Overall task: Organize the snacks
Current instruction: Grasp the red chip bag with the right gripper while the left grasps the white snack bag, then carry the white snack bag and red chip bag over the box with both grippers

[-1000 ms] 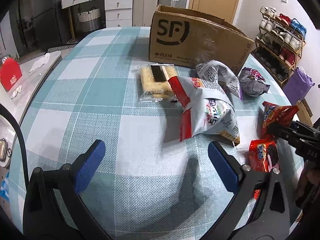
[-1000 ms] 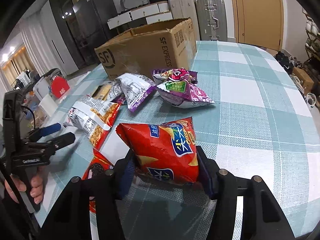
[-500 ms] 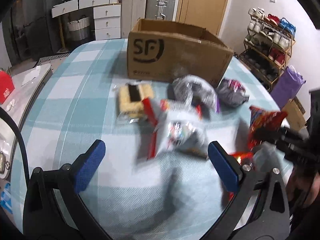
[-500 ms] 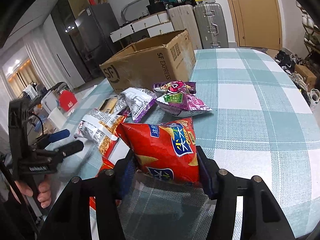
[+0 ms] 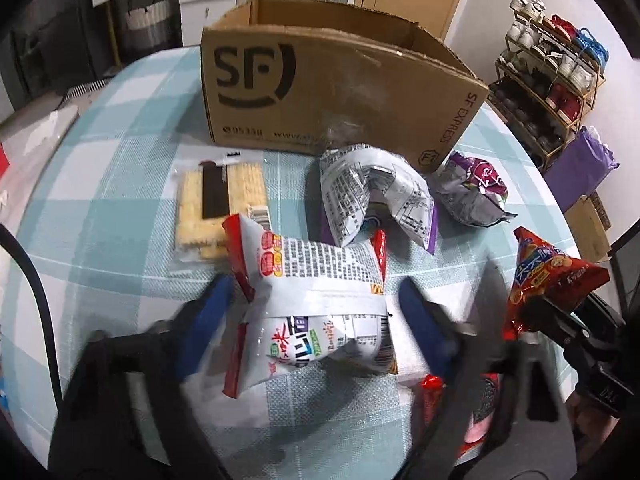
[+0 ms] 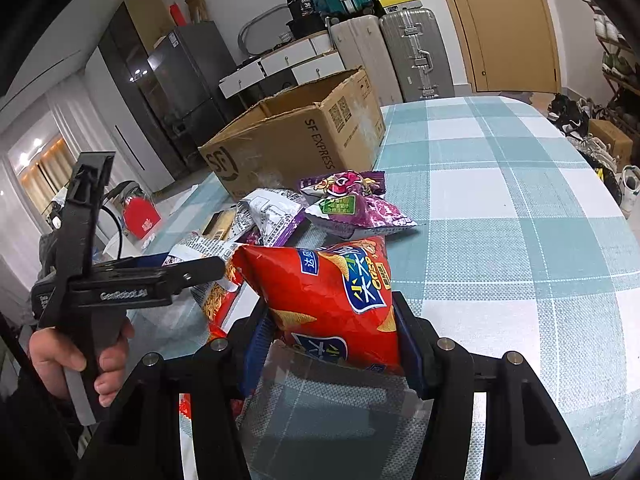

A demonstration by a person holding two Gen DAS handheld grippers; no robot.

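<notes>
The left gripper (image 5: 312,312) tipped steeply down at the table (image 5: 120,168), a hand (image 6: 76,364) wrapped round its handle. Its blue jaws had just been closing around the white-and-red snack bag (image 5: 316,304), which lay between them; blur made it hard to say whether the pads were pressing yet. Beyond lay a cracker pack (image 5: 220,204), a grey bag (image 5: 372,192) and a purple bag (image 5: 476,188), all against the cardboard box (image 5: 328,92). To the right, the right gripper (image 6: 328,340) pinched the red chip bag (image 6: 332,292) upright.
</notes>
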